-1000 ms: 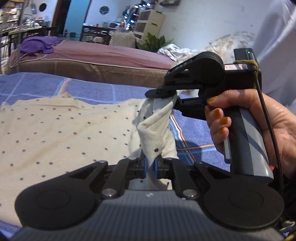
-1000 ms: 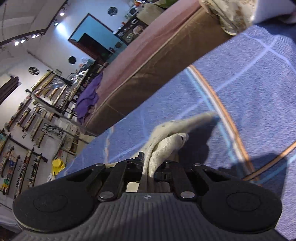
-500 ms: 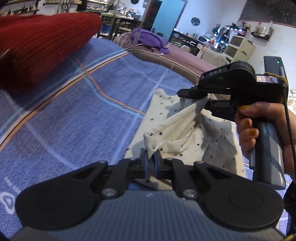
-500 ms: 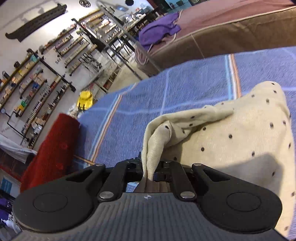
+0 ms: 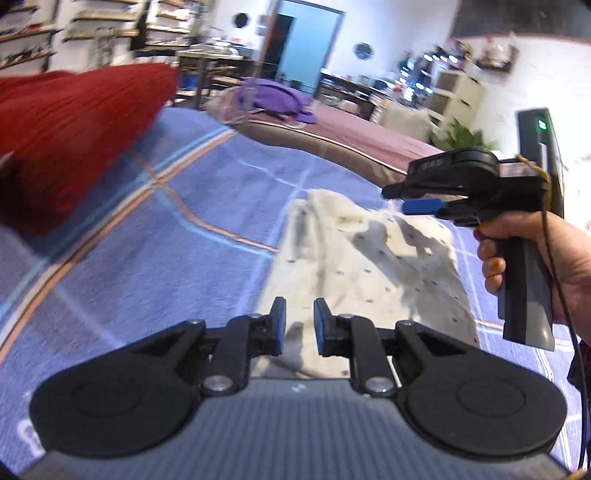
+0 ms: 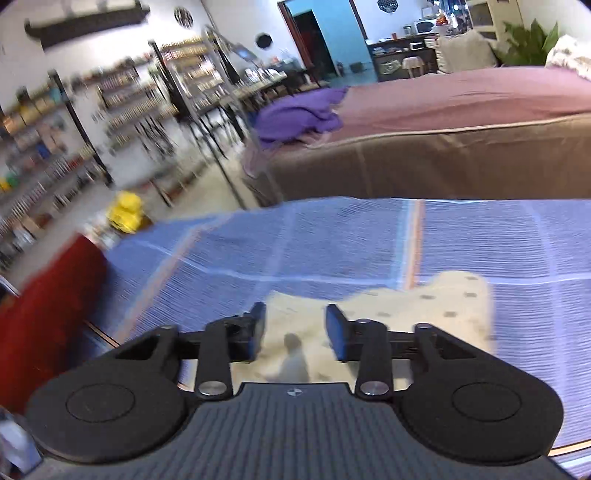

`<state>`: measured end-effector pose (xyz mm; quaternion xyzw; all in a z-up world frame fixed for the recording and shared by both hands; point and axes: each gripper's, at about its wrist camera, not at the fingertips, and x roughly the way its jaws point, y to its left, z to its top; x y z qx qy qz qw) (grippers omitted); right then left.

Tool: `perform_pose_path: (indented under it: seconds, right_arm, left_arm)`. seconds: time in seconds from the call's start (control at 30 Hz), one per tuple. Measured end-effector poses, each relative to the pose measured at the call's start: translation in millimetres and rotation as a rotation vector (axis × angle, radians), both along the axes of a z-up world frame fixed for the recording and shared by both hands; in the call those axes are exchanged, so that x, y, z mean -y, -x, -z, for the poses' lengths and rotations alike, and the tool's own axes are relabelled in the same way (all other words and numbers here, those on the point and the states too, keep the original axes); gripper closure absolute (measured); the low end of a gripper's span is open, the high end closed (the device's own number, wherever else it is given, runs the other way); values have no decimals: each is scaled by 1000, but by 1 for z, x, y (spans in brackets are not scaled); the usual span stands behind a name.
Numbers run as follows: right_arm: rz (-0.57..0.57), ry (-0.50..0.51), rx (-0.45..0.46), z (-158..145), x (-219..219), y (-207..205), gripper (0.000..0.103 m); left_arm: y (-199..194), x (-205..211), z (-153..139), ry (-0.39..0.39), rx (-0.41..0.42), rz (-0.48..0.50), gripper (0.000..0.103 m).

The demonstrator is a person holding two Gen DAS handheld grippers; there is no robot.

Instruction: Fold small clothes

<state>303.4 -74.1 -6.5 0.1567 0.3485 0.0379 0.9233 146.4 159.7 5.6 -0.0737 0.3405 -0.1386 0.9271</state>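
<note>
I was working in a big room that looked like a home and a craft shop in one. Ahead of my right gripper (image 6: 293,321) stood a bed (image 6: 461,122) with a purple blanket (image 6: 299,116) on it. To its left, long shelves (image 6: 122,110) full of small colorful things ran along the wall. A green plant (image 6: 528,40) and a blue door (image 6: 343,33) stood far behind.

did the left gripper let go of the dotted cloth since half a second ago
Yes. The left gripper now stands open, and the dotted cloth lies loose on the blue plaid sheet instead of pinched up.
</note>
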Motion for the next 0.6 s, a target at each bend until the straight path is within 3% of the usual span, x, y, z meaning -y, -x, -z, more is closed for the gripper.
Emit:
perform_pose_path:
  seconds: [0.07,0.17,0.27,0.37,0.47,0.5,0.53,0.6]
  right_arm:
    - [-33,35,-13,11,7,10,55]
    - [-152,96,-31,26,2,27,57]
    - [-127,226,-68,42,5,47,55]
    - [-113,199,-42,46,21,71,49]
    - [-78,194,7,38,32,88,23]
    - [-59,184,35,33,37,96,6]
    - [-37,167,57,30,44,102,0]
    - [2,123,69,27,58,108,0]
  left_arm:
    - [-5,19,5,-61,0,37,88]
    - [-9,30,19,-214,-43,-13,87]
    - [-1,13,34,-230,-115,-62,78]
    - [14,-10,38,-184,-116,-51,73]
    - [24,-25,32,-133,-146,-68,70]
    - [21,-35,30,-60,-155,-81,58]
    - [22,-45,28,26,-160,-90,41]
    - [26,-59,25,207,-179,-98,31]
